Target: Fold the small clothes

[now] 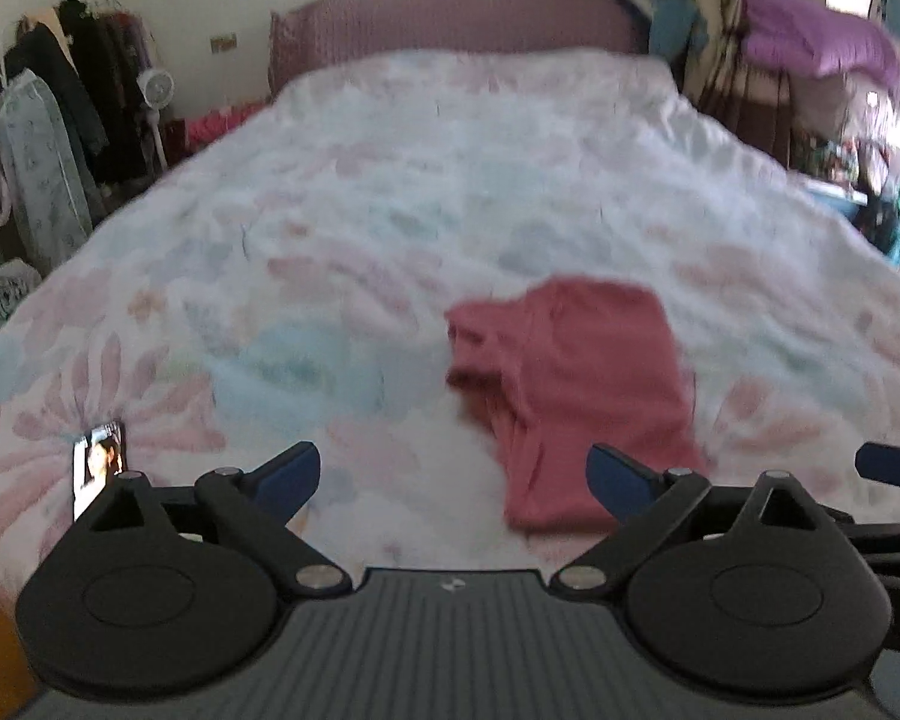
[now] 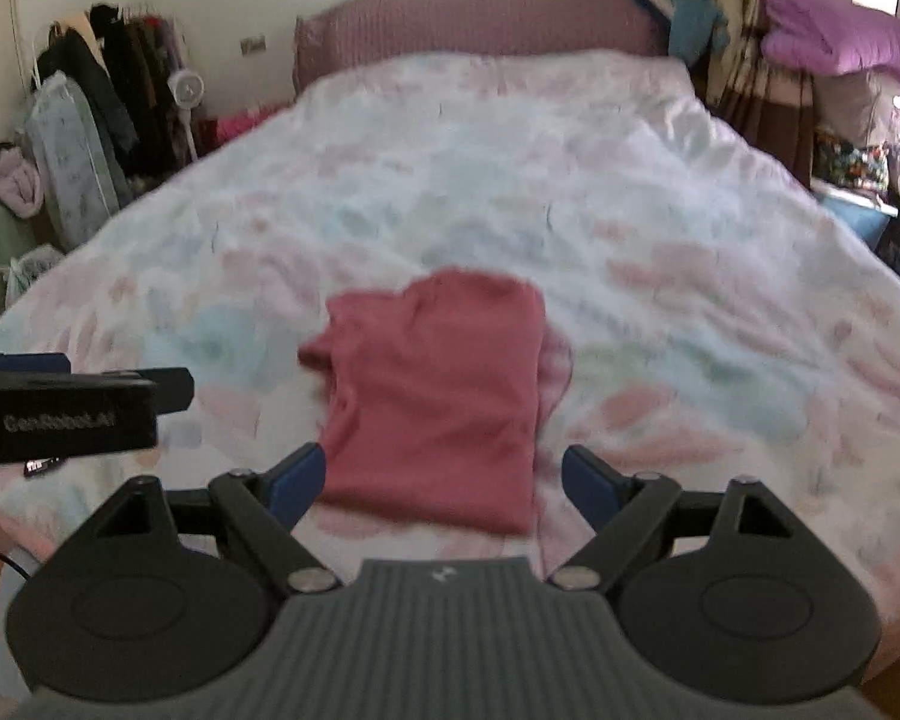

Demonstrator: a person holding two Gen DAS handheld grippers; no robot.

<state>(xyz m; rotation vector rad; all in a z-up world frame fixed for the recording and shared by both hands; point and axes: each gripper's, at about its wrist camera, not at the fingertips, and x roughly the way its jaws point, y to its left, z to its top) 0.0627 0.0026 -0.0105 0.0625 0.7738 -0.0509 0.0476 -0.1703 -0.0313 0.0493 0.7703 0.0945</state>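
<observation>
A bedroom: a wide bed [image 2: 630, 192] under a pale floral quilt fills both views. Near its foot lies the red garment [image 2: 438, 396], already doubled into a rough rectangle, with a bunched sleeve or edge sticking out on its left side. The right gripper [image 2: 444, 480] hovers just short of its near hem, jaws spread wide and empty. The left gripper [image 1: 453, 477] is off to the garment's left, likewise wide open and holding nothing.

To finish well, I would tuck that loose left bunch in first, then pinch both near corners together and carry them evenly to the far edge.

Only the left view shows a phone [image 1: 97, 465] on the quilt; the right view shows the garment's right edge and the other gripper's side.
</observation>
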